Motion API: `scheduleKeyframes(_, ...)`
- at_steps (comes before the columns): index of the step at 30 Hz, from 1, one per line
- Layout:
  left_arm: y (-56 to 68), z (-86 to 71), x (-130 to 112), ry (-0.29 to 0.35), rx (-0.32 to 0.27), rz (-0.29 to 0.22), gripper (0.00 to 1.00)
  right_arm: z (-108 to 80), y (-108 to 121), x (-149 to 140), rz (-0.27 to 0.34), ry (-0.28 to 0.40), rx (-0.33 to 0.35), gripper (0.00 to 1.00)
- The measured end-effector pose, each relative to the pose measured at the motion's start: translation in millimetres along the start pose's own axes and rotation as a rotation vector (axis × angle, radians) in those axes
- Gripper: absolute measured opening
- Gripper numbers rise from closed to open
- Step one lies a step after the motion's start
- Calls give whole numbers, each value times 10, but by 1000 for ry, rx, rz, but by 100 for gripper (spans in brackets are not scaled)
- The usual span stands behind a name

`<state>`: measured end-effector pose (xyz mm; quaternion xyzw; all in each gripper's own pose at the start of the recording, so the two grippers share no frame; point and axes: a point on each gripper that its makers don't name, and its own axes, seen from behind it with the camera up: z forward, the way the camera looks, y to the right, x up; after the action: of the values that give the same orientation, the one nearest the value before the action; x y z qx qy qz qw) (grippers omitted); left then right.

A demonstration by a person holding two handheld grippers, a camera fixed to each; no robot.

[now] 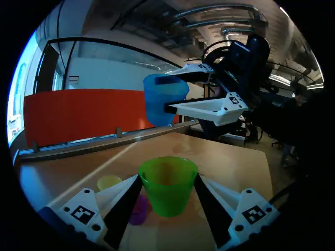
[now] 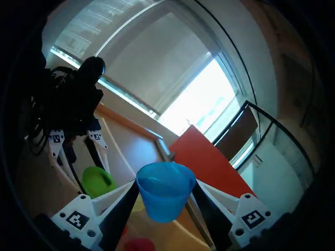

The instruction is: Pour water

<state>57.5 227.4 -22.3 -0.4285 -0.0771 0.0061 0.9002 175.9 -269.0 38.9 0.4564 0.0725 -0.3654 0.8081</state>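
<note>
Left gripper is clamped on the green cup, with both fingers pressed to its sides just under the rim. The cup sits upright, low over the table. Right gripper is clamped on the blue cup, held up in the air beyond the green one and higher, well apart from it. In the left gripper view its fingers stand one above the other, so the tool is rolled on its side.

Biggest thing in the scene is the wooden table, w/ an orange panel standing along its far edge. In the right gripper view a bright window sits beyond that panel, and the whole room looks steeply slanted.

Same view, close up: the blue cup is pinched between the right gripper's fingers, mouth toward the cam. Can't tell the water level inside. Lower left is the left gripper w/ the green cup.

Small stuff on the table: a yellow cup and a purple cup beside the left finger, the purple one partly hidden. In the right gripper view there's also a red cup at the bottom edge, rim only.
</note>
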Motion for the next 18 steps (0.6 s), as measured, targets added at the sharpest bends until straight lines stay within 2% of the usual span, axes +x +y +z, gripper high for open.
scheduleKeyframes(18,94,37,12,-5,-14,28,86,5,19,20,-104,-16,0,90)
